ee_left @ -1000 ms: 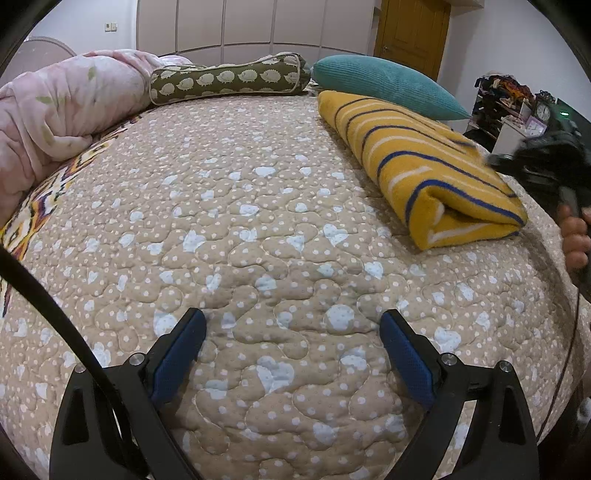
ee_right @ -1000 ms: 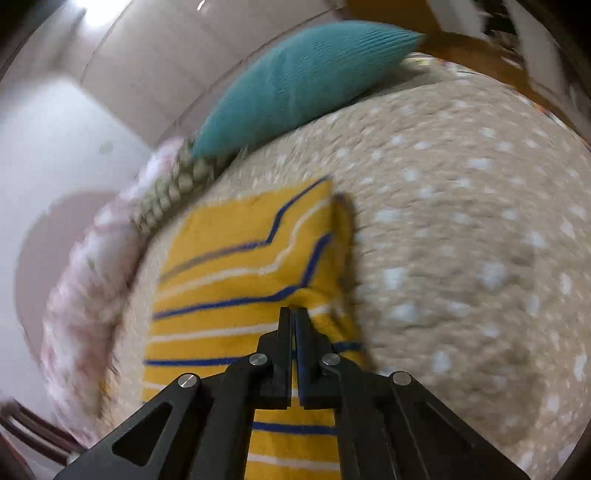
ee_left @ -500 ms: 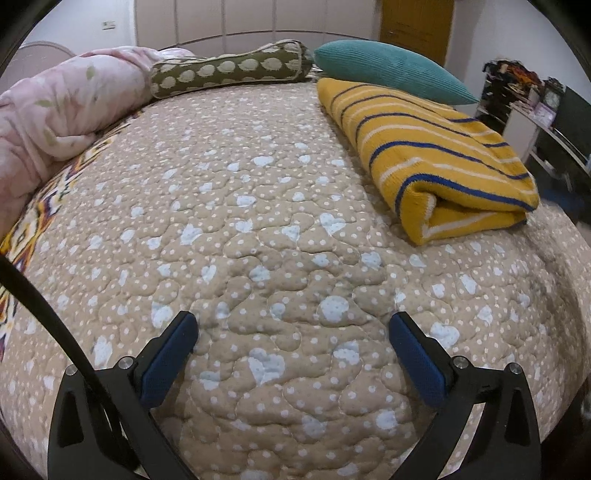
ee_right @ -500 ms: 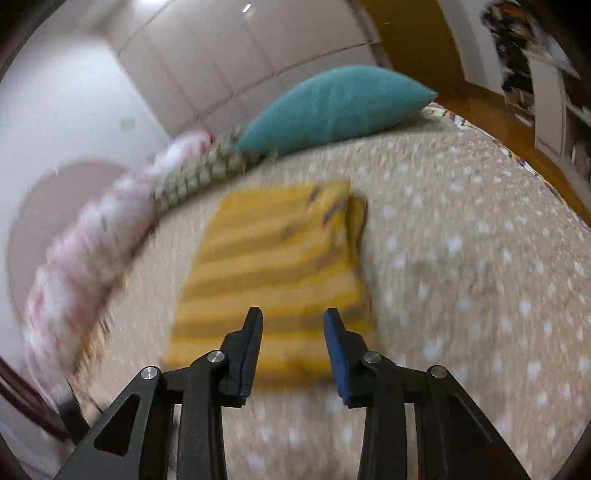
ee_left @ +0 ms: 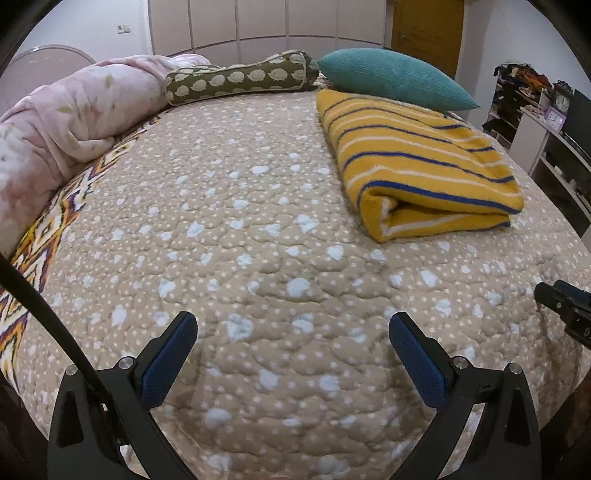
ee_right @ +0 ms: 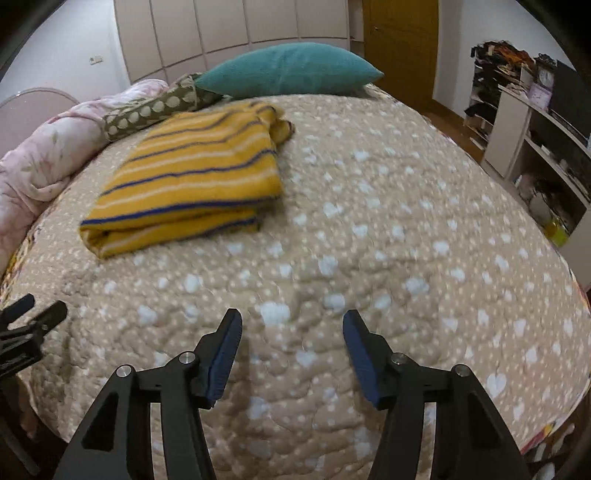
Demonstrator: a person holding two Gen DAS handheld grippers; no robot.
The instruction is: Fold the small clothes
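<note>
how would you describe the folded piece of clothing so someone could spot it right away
Look at the bed's tan spotted quilt. Toward its head, just in front of the teal pillow, lies the folded garment. It alone is mustard yellow with blue and white stripes.

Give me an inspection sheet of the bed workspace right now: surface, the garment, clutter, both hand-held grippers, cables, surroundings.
Surface: quilted beige bedspread with pale hearts and dots, bare in front of both grippers.
Job's things: yellow striped garment lies folded flat, near the teal pillow.
Clutter: pink floral duvet bunched along one edge; olive patterned bolster beside it.
Grippers: left hand-held gripper open, nothing between its jaws; right hand-held gripper open, its jaws have just been opening, nothing between them.
Cables: one black cable beside the left gripper.
Surroundings: wardrobe doors, wooden door, cluttered shelves.
</note>
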